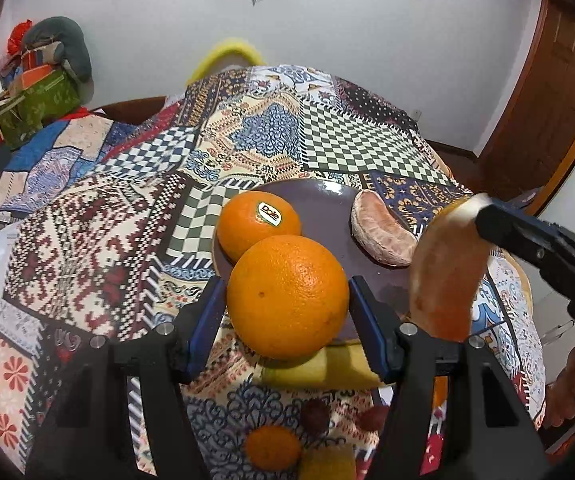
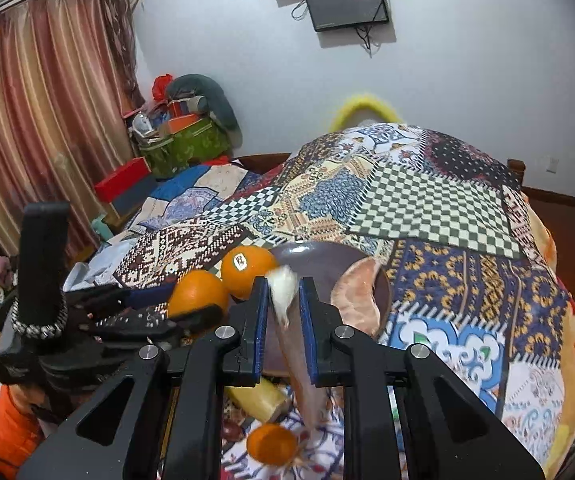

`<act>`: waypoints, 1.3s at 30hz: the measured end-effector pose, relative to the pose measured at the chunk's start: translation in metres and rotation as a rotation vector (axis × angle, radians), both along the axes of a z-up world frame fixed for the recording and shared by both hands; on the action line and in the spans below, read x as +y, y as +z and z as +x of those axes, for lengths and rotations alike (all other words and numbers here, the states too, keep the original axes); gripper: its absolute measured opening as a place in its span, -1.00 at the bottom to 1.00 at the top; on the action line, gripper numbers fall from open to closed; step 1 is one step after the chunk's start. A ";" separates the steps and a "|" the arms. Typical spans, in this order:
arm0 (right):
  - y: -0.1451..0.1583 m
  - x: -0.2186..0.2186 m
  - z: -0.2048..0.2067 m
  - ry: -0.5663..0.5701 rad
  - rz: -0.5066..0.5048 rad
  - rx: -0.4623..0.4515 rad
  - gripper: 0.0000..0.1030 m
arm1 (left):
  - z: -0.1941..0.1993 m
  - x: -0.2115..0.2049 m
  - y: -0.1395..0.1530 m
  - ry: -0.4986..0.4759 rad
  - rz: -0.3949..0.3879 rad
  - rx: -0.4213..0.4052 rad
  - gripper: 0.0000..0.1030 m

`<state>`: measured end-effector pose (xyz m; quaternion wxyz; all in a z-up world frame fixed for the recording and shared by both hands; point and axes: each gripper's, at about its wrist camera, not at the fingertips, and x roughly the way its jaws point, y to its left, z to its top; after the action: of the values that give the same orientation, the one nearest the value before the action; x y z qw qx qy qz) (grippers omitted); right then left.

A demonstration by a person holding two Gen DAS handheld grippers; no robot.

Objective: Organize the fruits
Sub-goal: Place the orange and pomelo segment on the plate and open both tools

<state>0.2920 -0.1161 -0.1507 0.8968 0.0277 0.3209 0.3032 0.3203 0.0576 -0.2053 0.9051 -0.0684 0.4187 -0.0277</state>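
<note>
My left gripper point(image 1: 287, 300) is shut on a large orange point(image 1: 287, 296) and holds it over the near edge of a dark purple plate point(image 1: 327, 208). On the plate lie a second orange with a Dole sticker point(image 1: 257, 222) and a peeled pomelo wedge point(image 1: 379, 232). My right gripper point(image 2: 283, 300) is shut on another pomelo wedge point(image 2: 283, 292), held edge-on above the plate point(image 2: 319, 256). In the left wrist view that wedge point(image 1: 443, 276) hangs to the right of the plate.
A patchwork cloth point(image 1: 127, 220) covers the table. Below the grippers lie a yellow fruit point(image 1: 327, 366), a small tangerine point(image 1: 273, 448), two dark red fruits point(image 1: 315, 416) and another yellow fruit point(image 1: 327, 464). Clutter and a green bag point(image 2: 183, 140) stand at the back left.
</note>
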 end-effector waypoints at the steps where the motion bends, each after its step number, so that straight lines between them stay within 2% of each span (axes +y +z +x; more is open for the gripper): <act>1: 0.001 0.002 0.002 0.005 -0.006 -0.008 -0.76 | 0.003 0.000 -0.002 -0.002 -0.003 0.002 0.20; 6: 0.000 0.011 0.012 0.025 -0.038 -0.021 -0.76 | 0.015 -0.002 -0.013 -0.011 0.000 0.021 0.20; 11: -0.014 0.001 0.014 0.038 -0.060 0.027 -0.72 | 0.017 -0.005 -0.017 -0.029 0.022 0.019 0.20; 13: -0.020 -0.005 0.014 0.025 -0.080 0.045 -0.54 | 0.018 -0.007 -0.019 -0.033 0.027 0.020 0.20; 15: -0.027 -0.014 0.012 0.019 -0.093 0.070 -0.21 | 0.018 -0.009 -0.020 -0.040 0.033 0.019 0.20; 18: -0.039 -0.028 0.008 0.001 -0.122 0.084 0.14 | 0.018 -0.010 -0.020 -0.041 0.045 0.019 0.21; 23: -0.062 -0.040 0.013 -0.019 -0.191 0.140 0.15 | 0.018 -0.011 -0.020 -0.037 0.052 0.021 0.21; 31: -0.080 -0.037 0.034 0.008 -0.133 0.236 0.14 | 0.019 -0.012 -0.022 -0.040 0.064 0.021 0.21; 35: -0.084 -0.037 0.032 0.026 -0.108 0.250 -0.08 | 0.018 -0.013 -0.023 -0.044 0.069 0.019 0.21; 39: -0.082 -0.037 0.027 0.007 -0.133 0.219 -0.11 | 0.018 -0.013 -0.024 -0.045 0.067 0.023 0.21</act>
<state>0.3187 -0.1532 -0.2323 0.8551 0.0000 0.4366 0.2796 0.3387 0.0443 -0.2294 0.9012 -0.0289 0.4311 -0.0331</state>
